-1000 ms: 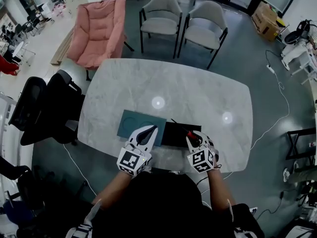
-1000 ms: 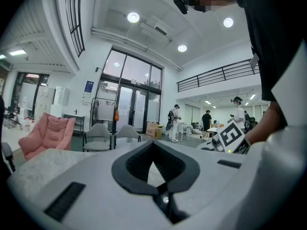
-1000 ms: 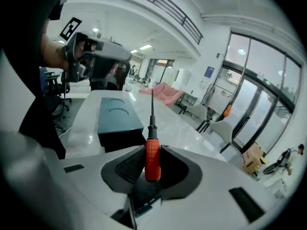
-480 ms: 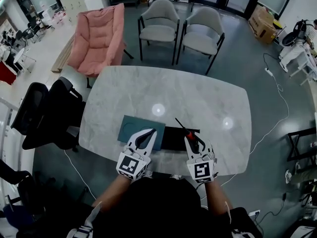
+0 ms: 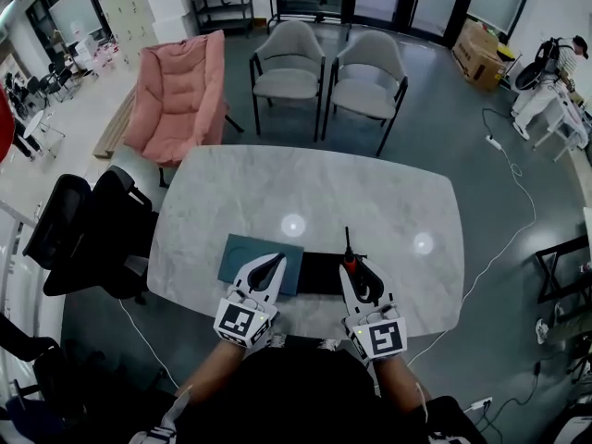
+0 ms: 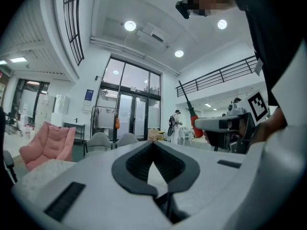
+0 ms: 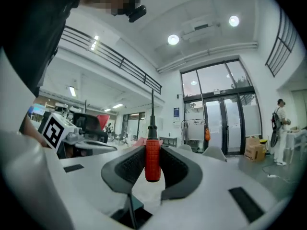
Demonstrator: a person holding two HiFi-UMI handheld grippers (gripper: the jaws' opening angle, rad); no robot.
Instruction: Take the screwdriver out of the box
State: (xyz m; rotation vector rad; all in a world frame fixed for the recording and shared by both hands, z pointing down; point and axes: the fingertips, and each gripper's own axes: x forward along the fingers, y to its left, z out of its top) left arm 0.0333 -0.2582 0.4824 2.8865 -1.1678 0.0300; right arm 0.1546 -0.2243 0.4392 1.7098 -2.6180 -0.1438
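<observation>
Head view: right gripper (image 5: 352, 268) holds screwdriver (image 5: 348, 247); box (image 5: 319, 273) near table's (image 5: 370, 188) front edge.

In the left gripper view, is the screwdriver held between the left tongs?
No, the left tongs are closed on nothing; the screwdriver with its red handle is clamped in the right tongs.

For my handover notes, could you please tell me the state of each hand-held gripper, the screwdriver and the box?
Screwdriver: held upright by its red handle, out of the box.
Right hand-held gripper: shut on the screwdriver.
Left hand-held gripper: shut, empty.
Box: open, resting on the table.
</observation>
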